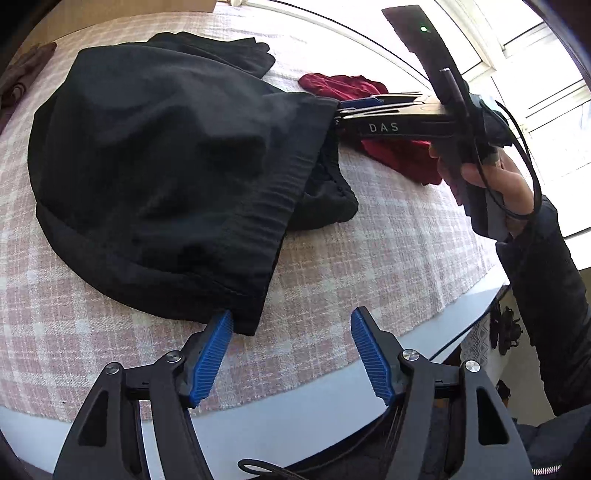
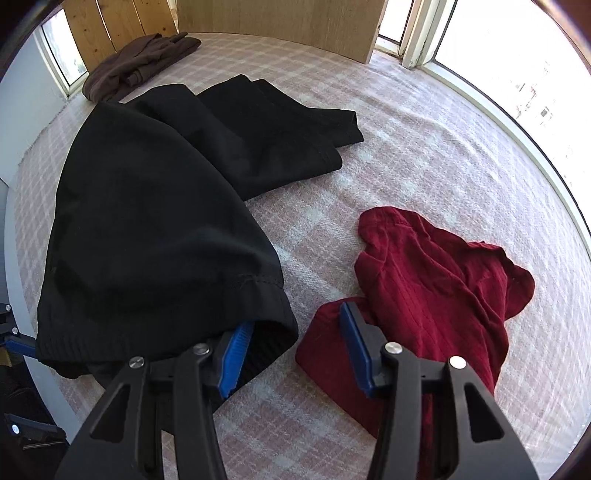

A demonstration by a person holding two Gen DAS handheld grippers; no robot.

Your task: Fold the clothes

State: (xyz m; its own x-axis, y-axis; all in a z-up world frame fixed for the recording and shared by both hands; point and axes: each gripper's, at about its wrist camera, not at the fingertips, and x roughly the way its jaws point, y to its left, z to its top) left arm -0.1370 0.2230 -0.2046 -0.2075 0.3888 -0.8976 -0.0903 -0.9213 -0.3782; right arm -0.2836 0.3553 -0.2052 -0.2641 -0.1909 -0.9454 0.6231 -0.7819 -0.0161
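A black sweater lies spread on the pink checked cloth, its ribbed hem toward me; it also shows in the right wrist view. My left gripper is open at the hem's near corner, its left finger touching the edge. My right gripper is open at the hem's other corner, its left finger tucked under the hem, its right finger over a red garment. In the left wrist view the right gripper reaches in from the right.
A red garment lies crumpled to the right of the sweater. A brown garment lies at the far left by wooden boards. The table's white edge runs close in front. Bright windows stand beyond.
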